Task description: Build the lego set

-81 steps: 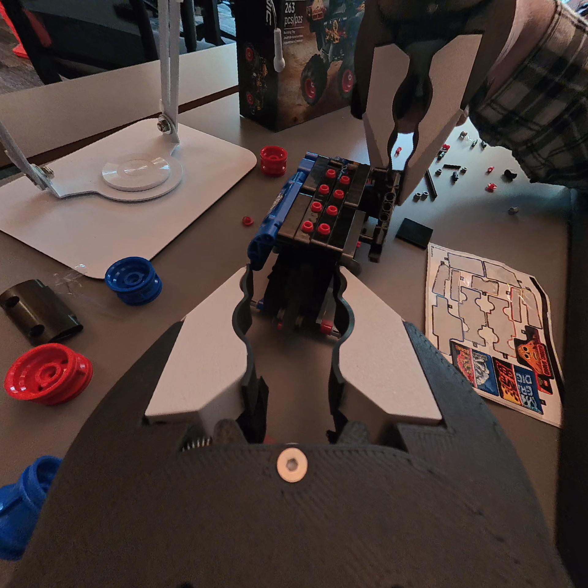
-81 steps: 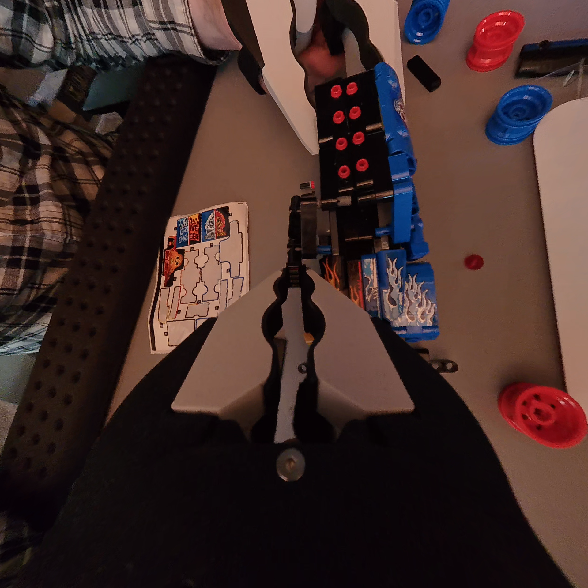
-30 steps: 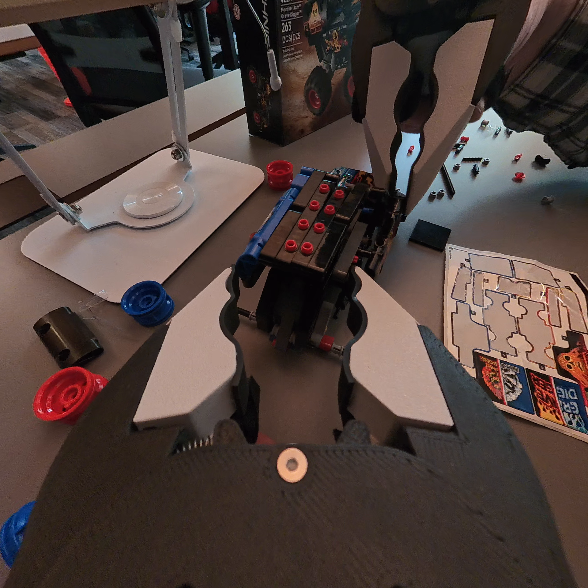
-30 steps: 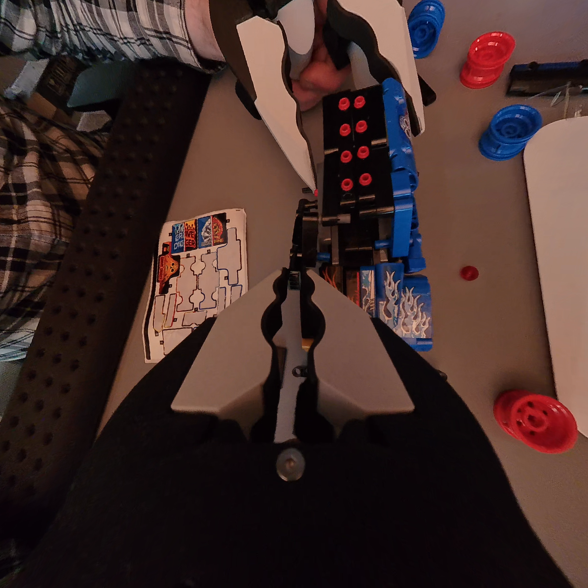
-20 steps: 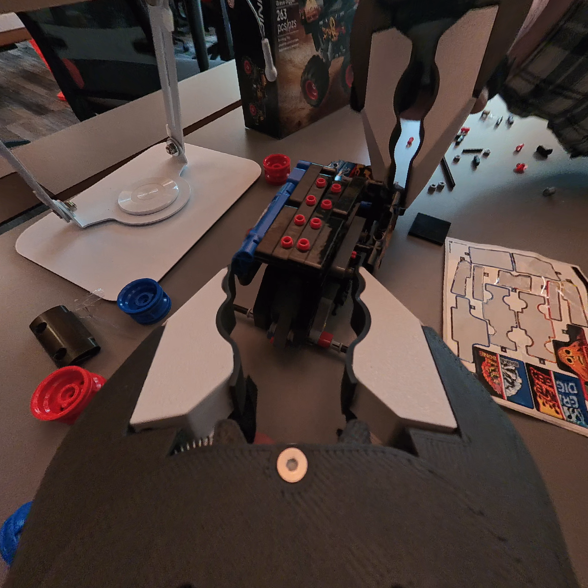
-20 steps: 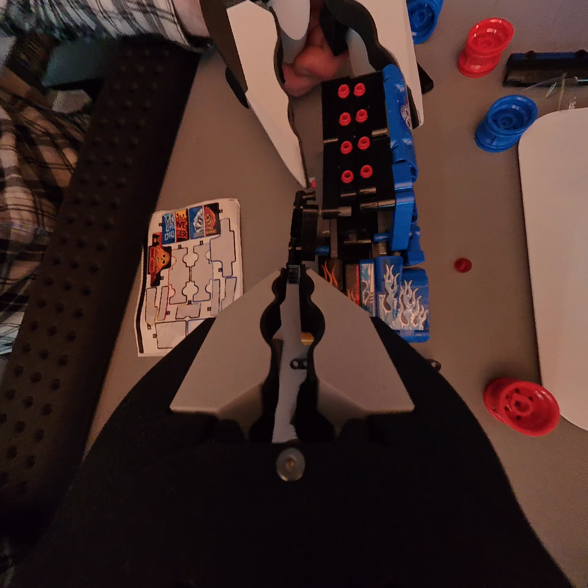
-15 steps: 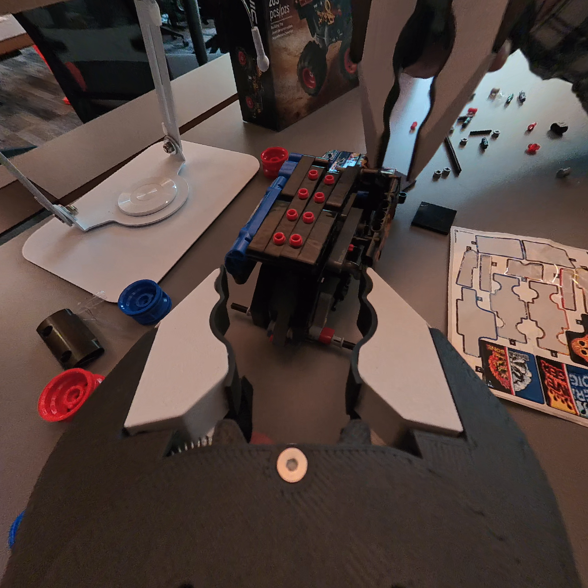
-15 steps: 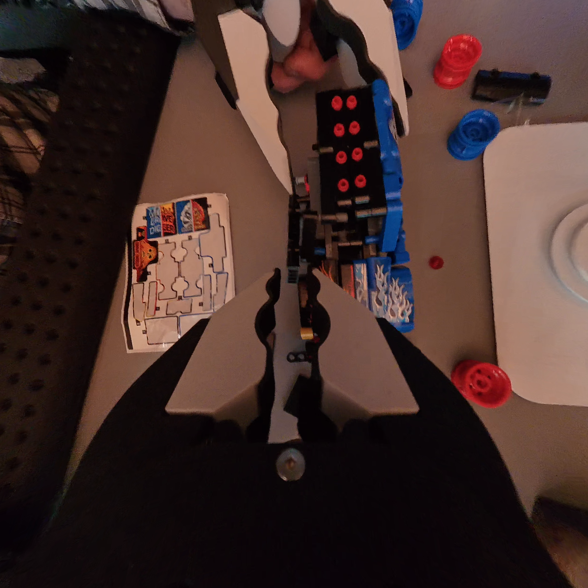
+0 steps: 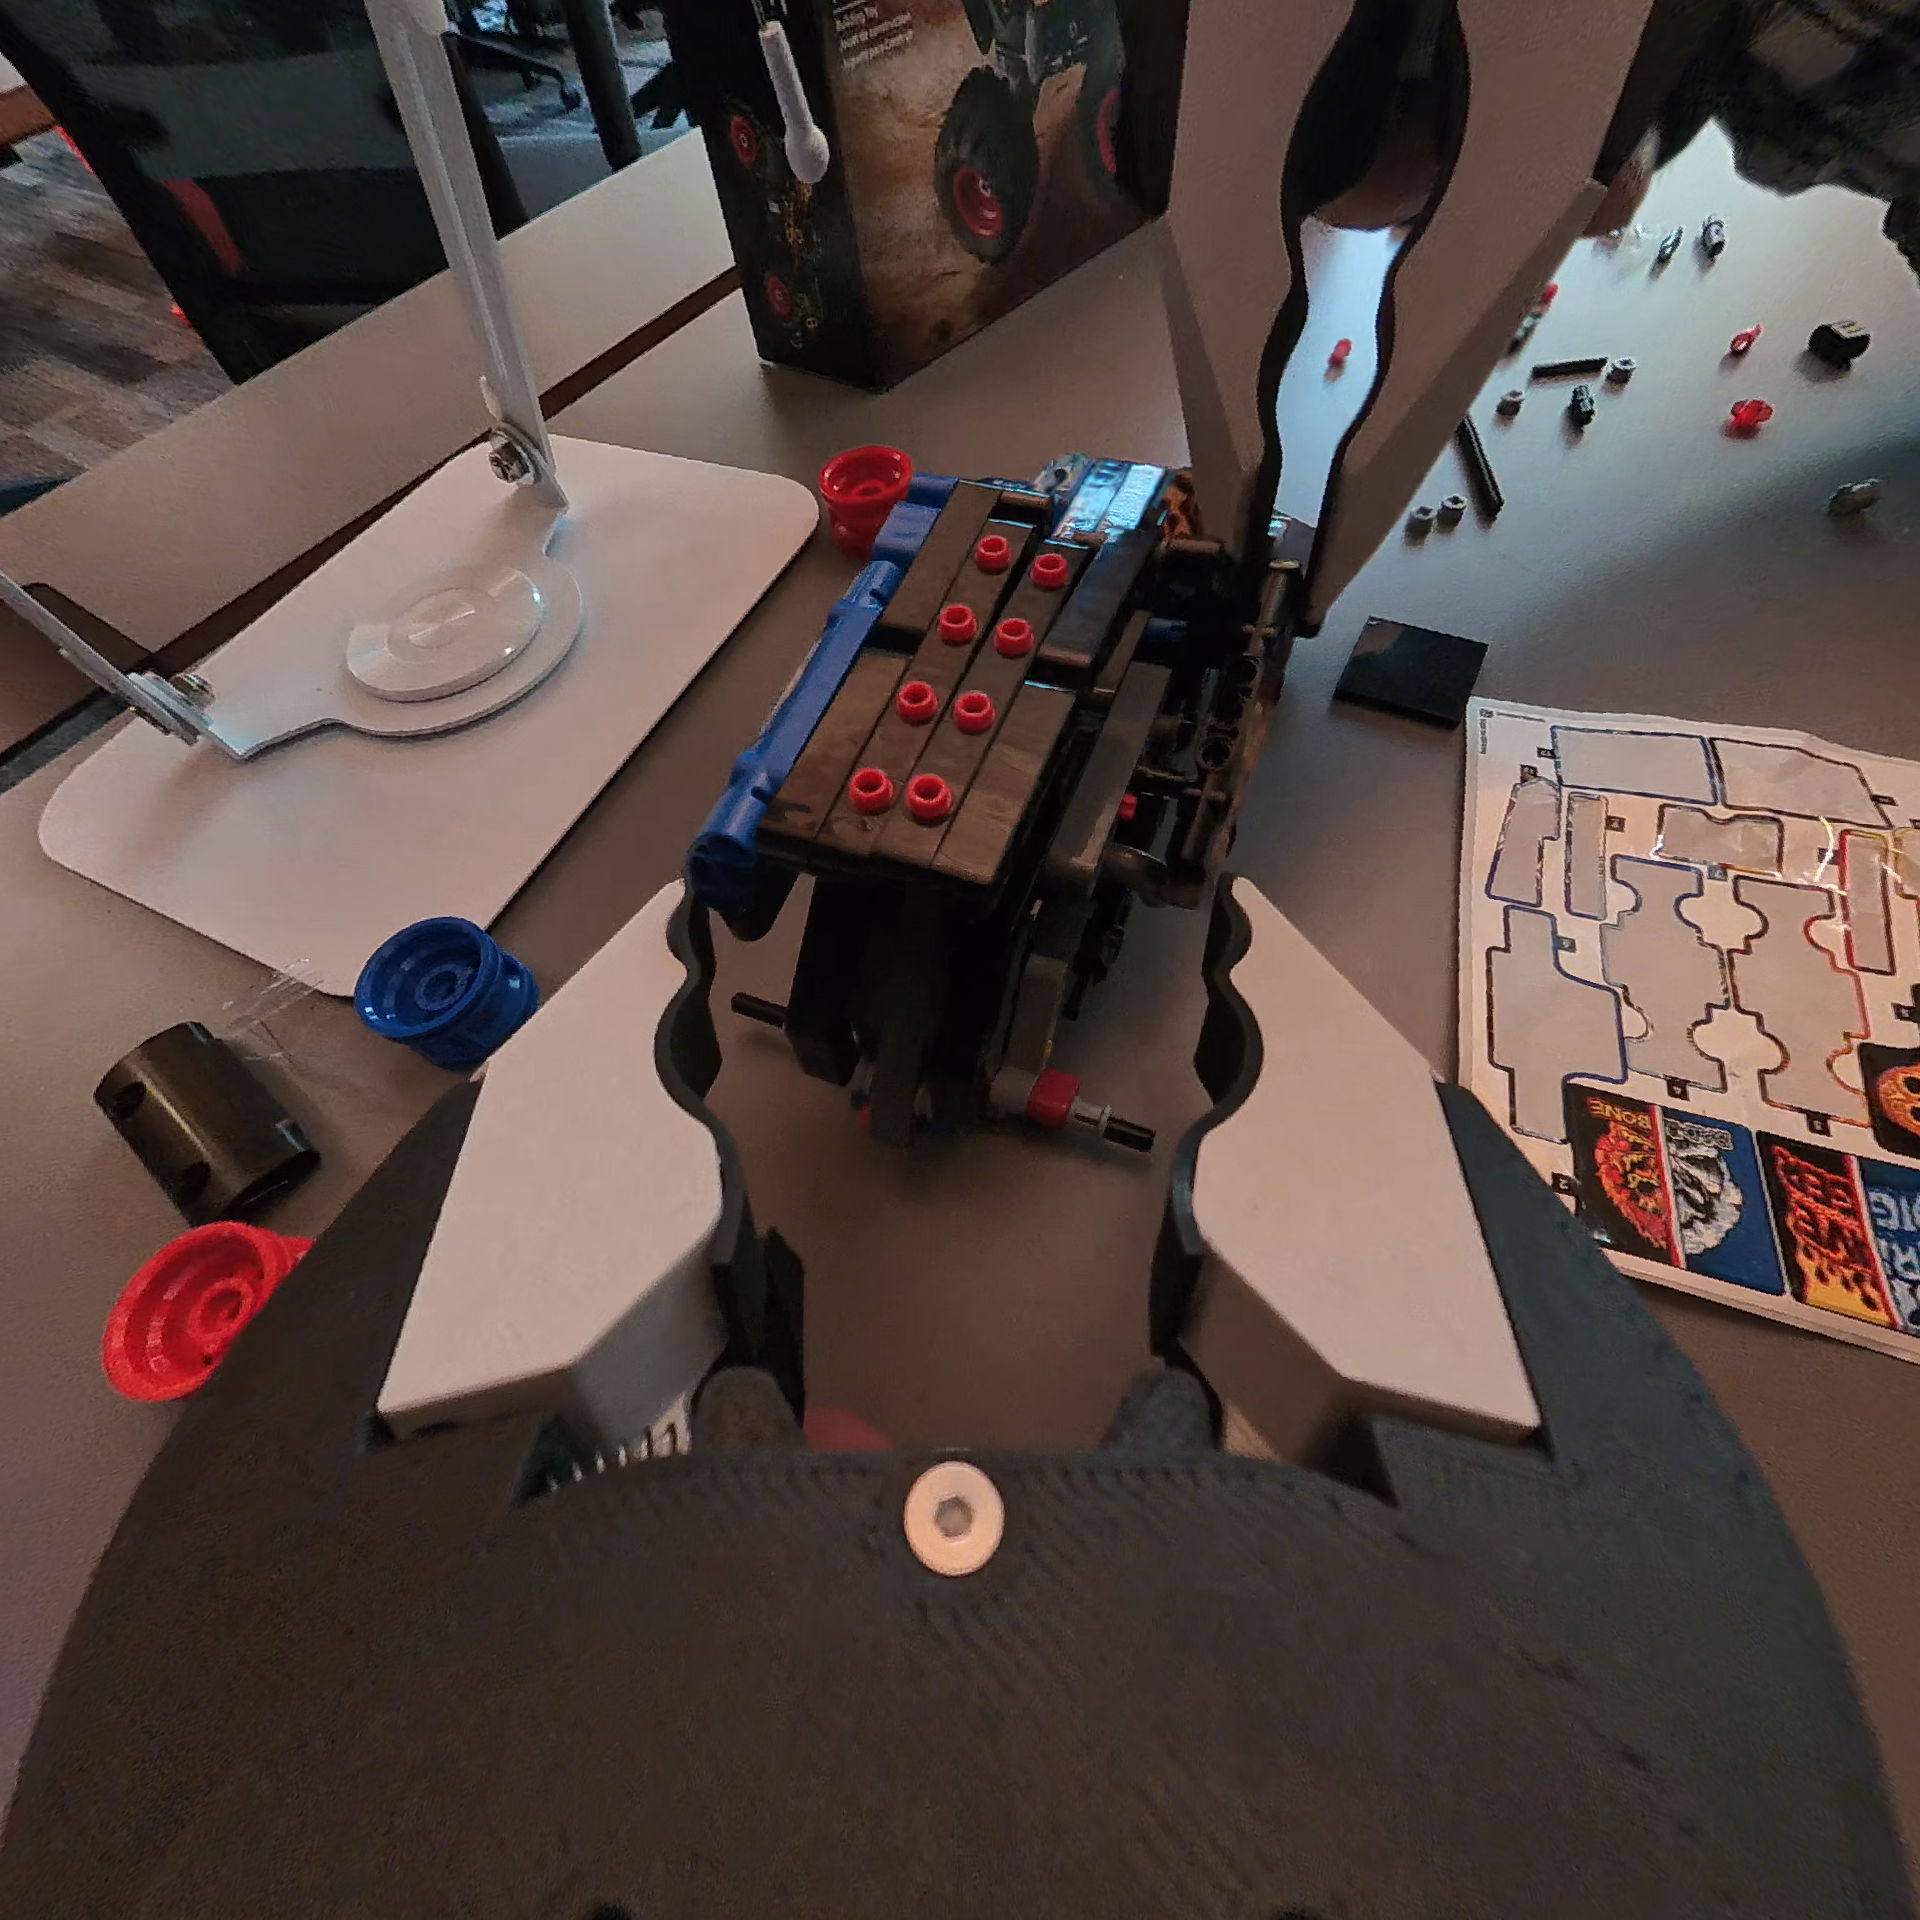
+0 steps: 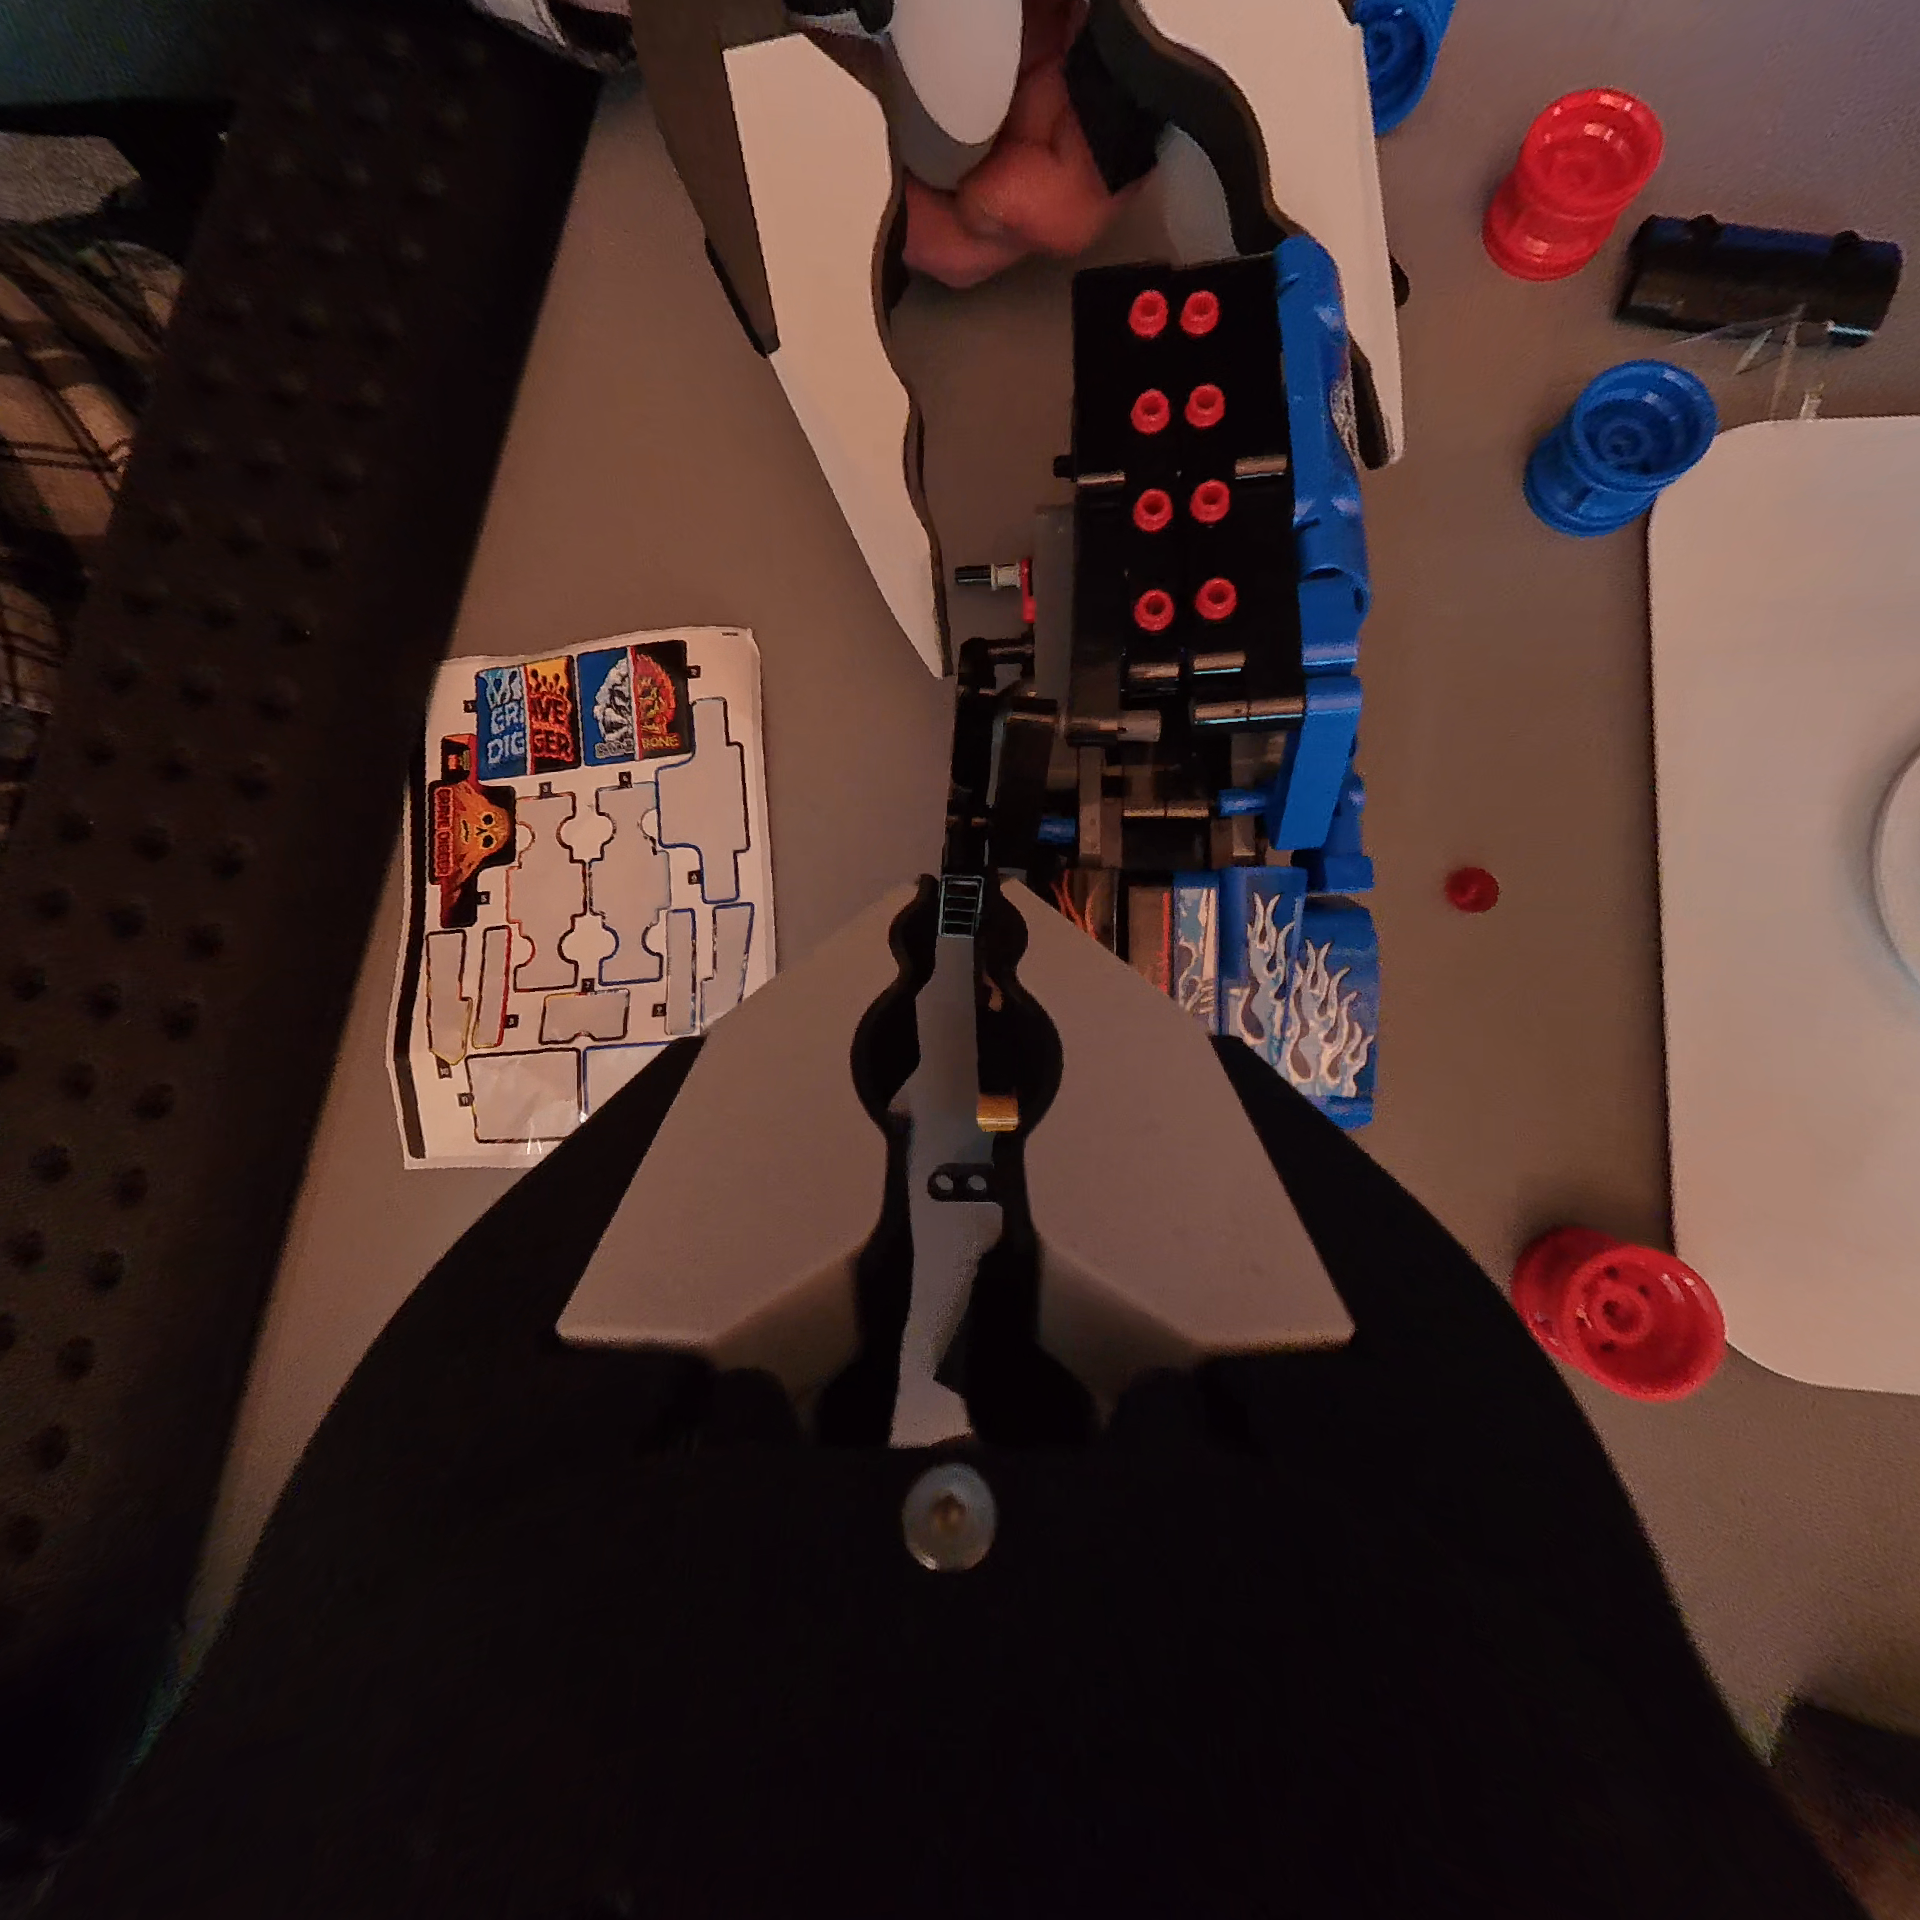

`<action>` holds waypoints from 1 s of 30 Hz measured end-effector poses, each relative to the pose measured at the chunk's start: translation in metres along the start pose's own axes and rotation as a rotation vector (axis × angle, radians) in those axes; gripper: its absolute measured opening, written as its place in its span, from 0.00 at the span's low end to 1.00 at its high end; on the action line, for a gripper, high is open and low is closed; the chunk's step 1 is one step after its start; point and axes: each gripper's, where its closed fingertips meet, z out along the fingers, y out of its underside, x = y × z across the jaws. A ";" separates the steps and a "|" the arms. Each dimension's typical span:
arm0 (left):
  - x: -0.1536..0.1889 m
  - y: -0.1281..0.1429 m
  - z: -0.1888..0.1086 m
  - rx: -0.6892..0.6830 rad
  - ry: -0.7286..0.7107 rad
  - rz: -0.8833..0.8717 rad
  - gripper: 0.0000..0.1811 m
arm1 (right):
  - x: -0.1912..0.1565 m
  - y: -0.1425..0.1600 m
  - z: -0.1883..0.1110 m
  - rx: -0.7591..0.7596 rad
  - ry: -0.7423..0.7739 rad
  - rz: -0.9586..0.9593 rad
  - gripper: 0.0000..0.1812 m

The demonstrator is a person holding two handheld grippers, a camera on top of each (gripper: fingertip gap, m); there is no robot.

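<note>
I've let my left gripper [image 9: 951, 956] spread wide off the truck build [image 9: 966, 727], which now sits free on the surface just ahead of its fingers, while my right gripper [image 10: 961, 899] is pinched on a thin black piece [image 10: 961, 904] at its side, ready for seating.

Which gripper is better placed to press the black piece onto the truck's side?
Right. The right gripper is shut on the thin black piece, at the truck body's side. The left gripper is open, its fingers flanking the truck's near end.
</note>
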 end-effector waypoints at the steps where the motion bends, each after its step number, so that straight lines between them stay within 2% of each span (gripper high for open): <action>1: 0.000 0.000 0.000 0.000 0.002 -0.003 0.52 | -0.001 -0.001 0.001 0.004 -0.007 -0.002 0.03; 15: 0.003 0.004 -0.009 0.001 0.072 -0.023 0.47 | -0.006 0.001 0.003 -0.022 -0.013 -0.016 0.04; 17: 0.001 0.007 -0.009 -0.016 0.061 -0.016 0.41 | -0.005 0.001 0.003 -0.021 -0.011 -0.012 0.04; 26: 0.003 0.011 -0.002 -0.056 0.008 0.025 0.47 | -0.006 0.002 0.002 -0.014 -0.013 -0.025 0.03; 30: -0.003 0.011 -0.001 -0.056 -0.047 0.028 0.40 | -0.003 0.004 0.001 0.003 -0.017 -0.017 0.03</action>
